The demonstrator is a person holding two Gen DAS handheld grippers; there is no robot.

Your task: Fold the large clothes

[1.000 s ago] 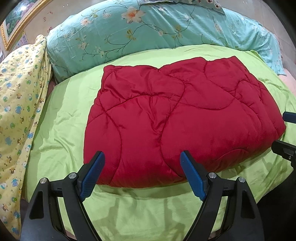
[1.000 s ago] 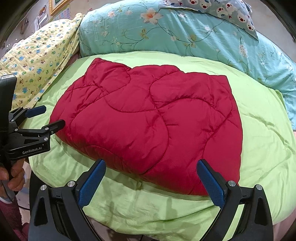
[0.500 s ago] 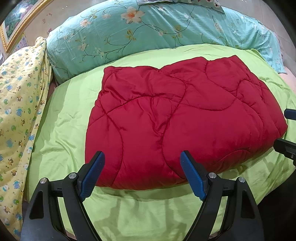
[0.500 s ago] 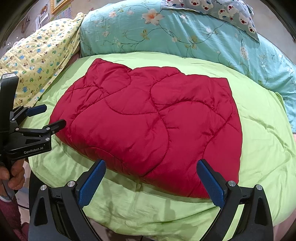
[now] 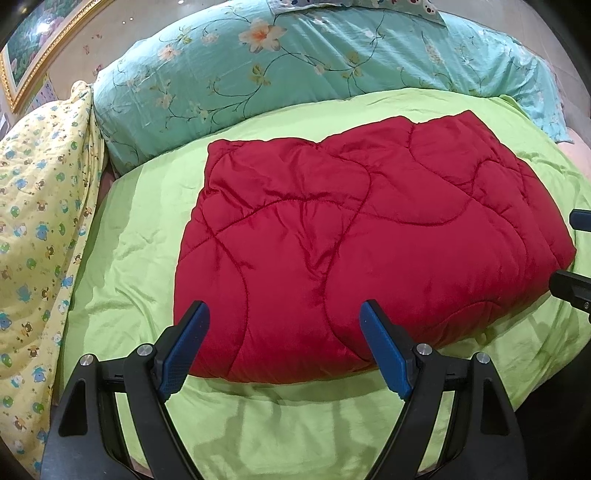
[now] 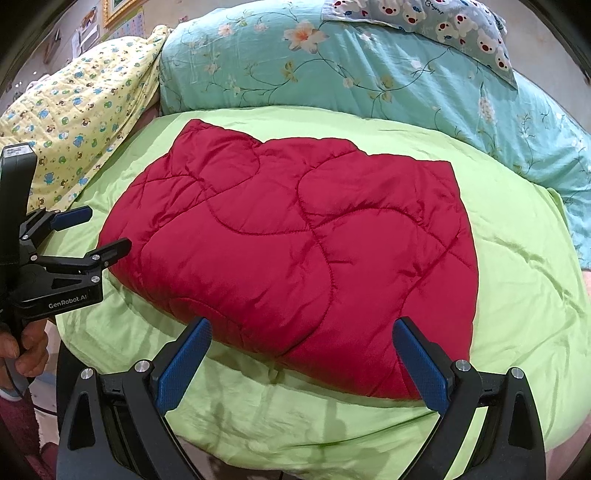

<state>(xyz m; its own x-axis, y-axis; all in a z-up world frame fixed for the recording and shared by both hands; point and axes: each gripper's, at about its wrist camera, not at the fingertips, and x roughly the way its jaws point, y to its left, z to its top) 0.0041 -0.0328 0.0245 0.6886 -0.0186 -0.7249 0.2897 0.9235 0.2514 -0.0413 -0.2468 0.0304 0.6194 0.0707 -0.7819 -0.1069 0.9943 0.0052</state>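
A red quilted garment (image 5: 362,243) (image 6: 295,254) lies folded into a thick rectangle on the lime-green bedsheet (image 5: 258,417) (image 6: 517,295). My left gripper (image 5: 284,314) hovers open above its near edge, nothing between the blue pads. My right gripper (image 6: 303,328) also stands open over the garment's near edge, empty. In the right wrist view the left gripper (image 6: 107,232) shows from the side at the left, held by a hand (image 6: 22,350), its fingers apart beside the garment's corner. The right gripper's fingertips (image 5: 576,288) peek in at the right edge of the left wrist view.
A long teal floral pillow (image 5: 295,70) (image 6: 369,74) runs along the back of the bed. A yellow cartoon-print blanket (image 5: 37,240) (image 6: 81,110) is heaped at the left. A bear-print pillow (image 6: 443,22) sits on top at the back right. A framed picture (image 5: 33,55) hangs at upper left.
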